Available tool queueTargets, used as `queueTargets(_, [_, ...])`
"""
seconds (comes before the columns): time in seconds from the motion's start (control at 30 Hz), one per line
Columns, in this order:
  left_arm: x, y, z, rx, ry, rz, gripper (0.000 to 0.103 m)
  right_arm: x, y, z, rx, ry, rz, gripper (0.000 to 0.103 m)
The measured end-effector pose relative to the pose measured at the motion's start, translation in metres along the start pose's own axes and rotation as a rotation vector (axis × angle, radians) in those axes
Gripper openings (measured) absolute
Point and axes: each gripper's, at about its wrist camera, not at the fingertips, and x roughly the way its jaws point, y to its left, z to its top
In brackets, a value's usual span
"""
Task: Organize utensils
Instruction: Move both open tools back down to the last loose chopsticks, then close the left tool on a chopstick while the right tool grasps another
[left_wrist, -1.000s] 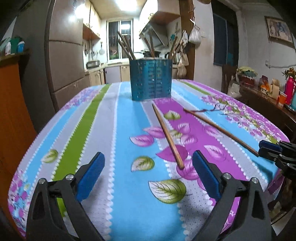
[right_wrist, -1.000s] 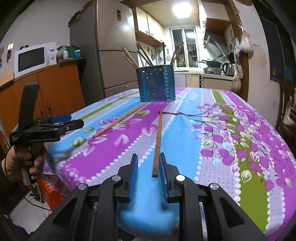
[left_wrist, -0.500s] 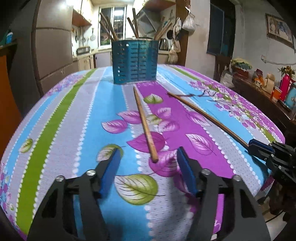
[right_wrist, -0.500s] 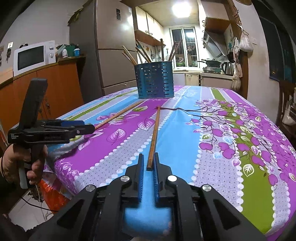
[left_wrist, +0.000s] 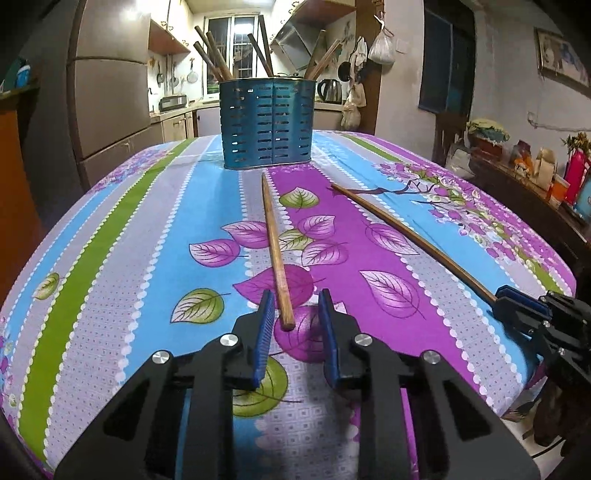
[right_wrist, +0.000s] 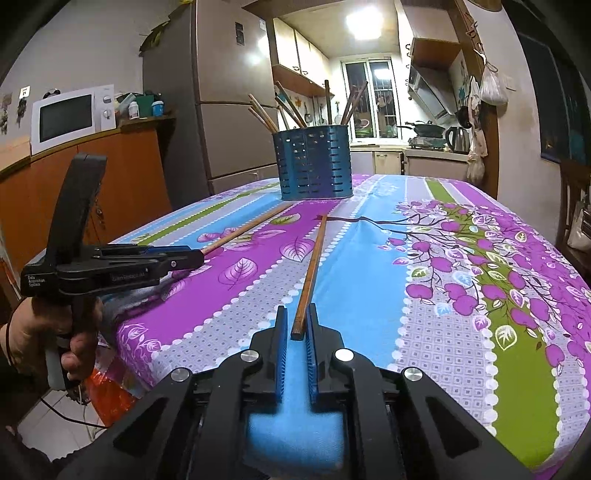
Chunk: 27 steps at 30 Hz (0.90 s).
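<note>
Two wooden chopsticks lie on the flowered tablecloth (left_wrist: 110, 236) in front of a blue slotted holder (left_wrist: 267, 125) (right_wrist: 314, 162) with several chopsticks standing in it. The left chopstick (left_wrist: 275, 247) (right_wrist: 243, 230) has its near end between the blue pads of my left gripper (left_wrist: 295, 314) (right_wrist: 195, 256). Those jaws are closing, and a small gap still shows on each side of the stick. My right gripper (right_wrist: 296, 332) (left_wrist: 502, 297) is shut on the near end of the right chopstick (right_wrist: 312, 266) (left_wrist: 406, 236), which rests on the cloth.
The table's near edge drops off just under both grippers. A person's hand (right_wrist: 40, 332) holds the left gripper's handle. A fridge (right_wrist: 229, 122) and a counter with a microwave (right_wrist: 70, 118) stand to the left, and a cluttered sideboard (left_wrist: 528, 170) to the right.
My left gripper has moved forward and down to the left chopstick's end, and its jaws have narrowed from wide apart. The right jaws have closed onto the right chopstick.
</note>
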Motion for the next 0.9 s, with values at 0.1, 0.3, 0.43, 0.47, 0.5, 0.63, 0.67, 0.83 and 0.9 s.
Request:
queueTargets(0.1, [-0.0029, -0.0028, -0.0043, 0.013, -0.013, 0.015, 0.023, -0.0002, 0.0002, 0.0009, 0.006, 0.001, -0.001, 0.012])
queueTargets(0.3, [-0.0029, -0.0029, -0.0049, 0.01, -0.03, 0.014, 0.023, -0.0005, 0.0012, -0.0002, 0.009, -0.008, -0.008, 0.012])
queueTargets(0.43, [-0.0028, -0.0024, -0.0047, 0.006, -0.03, 0.013, 0.023, 0.0005, 0.0023, -0.0012, 0.005, -0.014, -0.017, 0.012])
queueTargets(0.47, [-0.0028, -0.002, -0.0045, 0.005, -0.031, 0.012, 0.023, 0.0008, 0.0026, -0.0014, 0.004, -0.016, -0.018, 0.012])
queueTargets(0.5, [-0.0027, -0.0021, -0.0043, 0.004, -0.033, 0.014, 0.023, 0.0013, 0.0026, -0.0014, 0.004, -0.018, -0.02, 0.012])
queueTargets(0.63, [-0.0032, -0.0023, -0.005, -0.002, -0.039, 0.015, 0.023, 0.0032, 0.0043, -0.0017, 0.0, -0.025, -0.027, 0.012])
queueTargets(0.67, [-0.0032, -0.0023, -0.0049, -0.003, -0.04, 0.015, 0.023, 0.0035, 0.0047, -0.0018, -0.004, -0.027, -0.031, 0.012])
queueTargets(0.83, [-0.0031, -0.0034, -0.0059, -0.014, -0.04, 0.015, 0.023, 0.0042, 0.0071, -0.0009, -0.009, -0.023, -0.044, 0.012])
queueTargets(0.9, [-0.0029, -0.0053, -0.0072, -0.013, -0.049, 0.03, 0.021, 0.004, 0.0087, -0.0011, -0.011, -0.026, -0.054, 0.011])
